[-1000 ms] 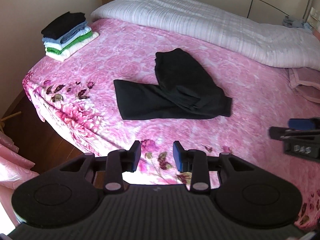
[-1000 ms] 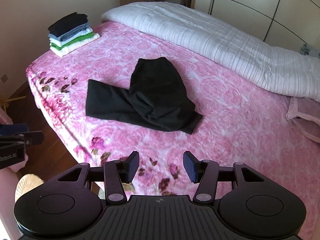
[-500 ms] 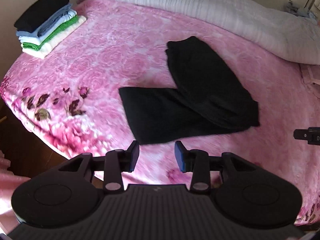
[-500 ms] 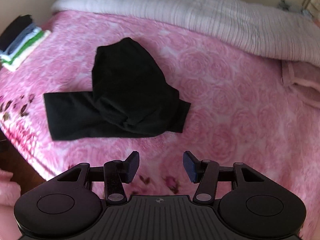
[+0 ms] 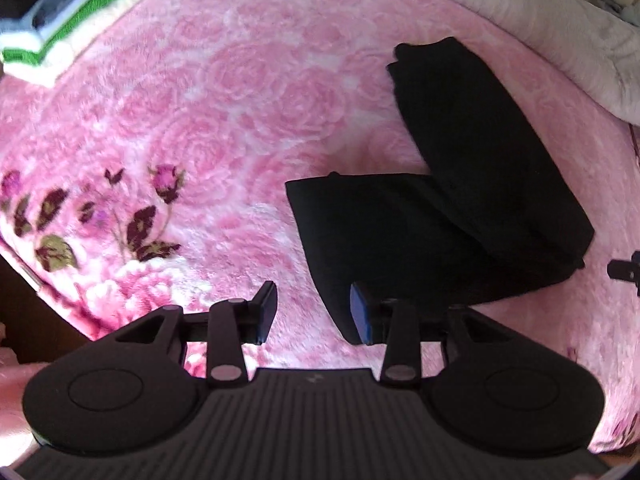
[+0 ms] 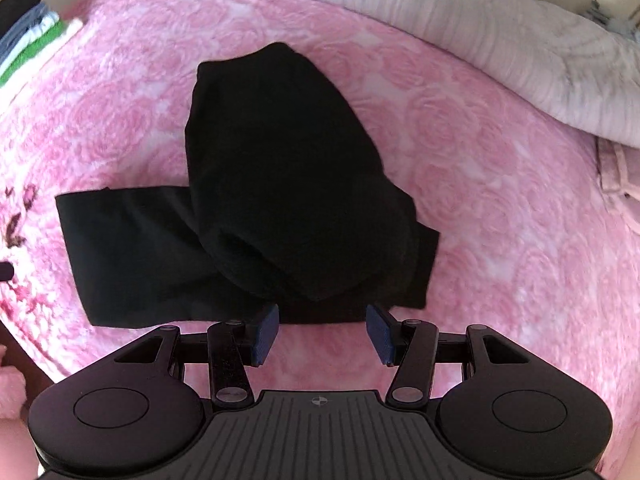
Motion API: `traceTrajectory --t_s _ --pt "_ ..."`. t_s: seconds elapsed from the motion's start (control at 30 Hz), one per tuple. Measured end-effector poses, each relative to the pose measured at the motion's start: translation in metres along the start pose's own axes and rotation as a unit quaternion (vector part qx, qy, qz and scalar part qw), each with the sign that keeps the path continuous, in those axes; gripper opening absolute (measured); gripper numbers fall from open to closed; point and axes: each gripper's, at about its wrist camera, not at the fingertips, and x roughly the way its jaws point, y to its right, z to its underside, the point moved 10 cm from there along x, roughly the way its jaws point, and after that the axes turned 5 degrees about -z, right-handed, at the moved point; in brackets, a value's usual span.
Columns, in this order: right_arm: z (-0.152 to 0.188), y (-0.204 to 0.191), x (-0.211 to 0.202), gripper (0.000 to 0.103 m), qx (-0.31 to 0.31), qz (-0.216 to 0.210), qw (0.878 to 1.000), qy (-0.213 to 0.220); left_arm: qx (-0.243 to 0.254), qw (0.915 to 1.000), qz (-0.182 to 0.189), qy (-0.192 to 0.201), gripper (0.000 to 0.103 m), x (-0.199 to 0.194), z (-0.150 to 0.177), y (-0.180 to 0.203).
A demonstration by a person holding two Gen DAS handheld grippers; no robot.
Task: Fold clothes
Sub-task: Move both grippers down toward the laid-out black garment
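A black garment [image 5: 448,216] [image 6: 280,196], partly folded into a bent shape, lies on the pink rose-patterned bedspread [image 5: 248,92] [image 6: 492,184]. My left gripper [image 5: 314,312] hovers over the garment's near left corner, jaws open with only bedspread and the cloth's edge below them. My right gripper [image 6: 322,330] hangs just in front of the garment's near edge, jaws wide and empty. The tip of the right gripper [image 5: 624,268] shows at the right edge of the left wrist view.
A stack of folded clothes [image 5: 68,12] [image 6: 28,40] sits at the far left corner of the bed. A white quilt [image 6: 500,40] [image 5: 580,48] runs along the far side. A pale pink cloth [image 6: 618,176] lies at the right. The bed's left edge [image 5: 24,268] drops to a dark floor.
Both grippers have come forward and down toward the black garment, which now fills much more of each view. The left jaws stand a little wider than before.
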Motion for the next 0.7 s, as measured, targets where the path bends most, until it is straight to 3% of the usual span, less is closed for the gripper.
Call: traceTrajectory --t_s 0.17,0.37,0.7 --pt "-0.021 -0.002 0.027 0.052 -0.008 -0.008 1.0 0.007 -0.047 0.9988 0.012 -0.004 0.036 0.028 -0.007 -0.014" --pt "-0.071 -0.023 0.072 0.052 -0.047 -0.037 0.997 0.042 -0.095 0.9953 0.013 0.019 0.036 0.054 -0.017 -0.025" --pt "-0.16 -0.103 0.142 0.056 -0.125 -0.113 0.979 0.113 -0.21 0.9764 0.046 0.022 0.036 0.093 -0.008 -0.029"
